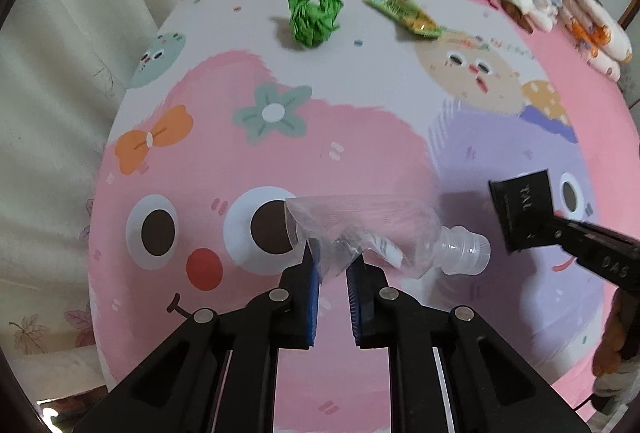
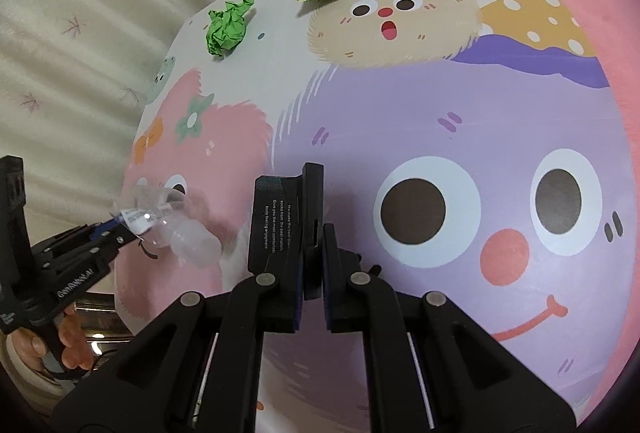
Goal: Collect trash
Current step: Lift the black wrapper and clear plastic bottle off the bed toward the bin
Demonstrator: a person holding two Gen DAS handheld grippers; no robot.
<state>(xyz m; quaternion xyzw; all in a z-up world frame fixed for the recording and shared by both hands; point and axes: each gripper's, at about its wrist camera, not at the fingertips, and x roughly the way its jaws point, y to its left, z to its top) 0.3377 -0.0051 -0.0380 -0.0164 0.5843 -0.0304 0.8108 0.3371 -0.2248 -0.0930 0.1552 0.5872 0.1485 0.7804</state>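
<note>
Clear plastic bottle (image 1: pixel 384 233), crushed and apparently empty, is clamped in our left gripper (image 1: pixel 334 265) above the bed (image 1: pixel 360 121). Our right gripper (image 2: pixel 312 269) pinches a black card sleeve (image 2: pixel 286 221). Far off lie green crumpled paper (image 1: pixel 314 19) and a snack wrapper (image 1: pixel 404 13).

Black left gripper (image 1: pixel 333 265) and right gripper (image 2: pixel 311 265), blue pads (image 1: pixel 314 293) (silver pivot bolts).

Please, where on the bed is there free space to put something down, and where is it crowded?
The bedsheet is bare between the crumpled green paper and green snack wrapper at the far end and the two hand-held grippers near us. The far end is crowded: both pieces lie there, with stuffed toys at the far right by the headboard.
</note>
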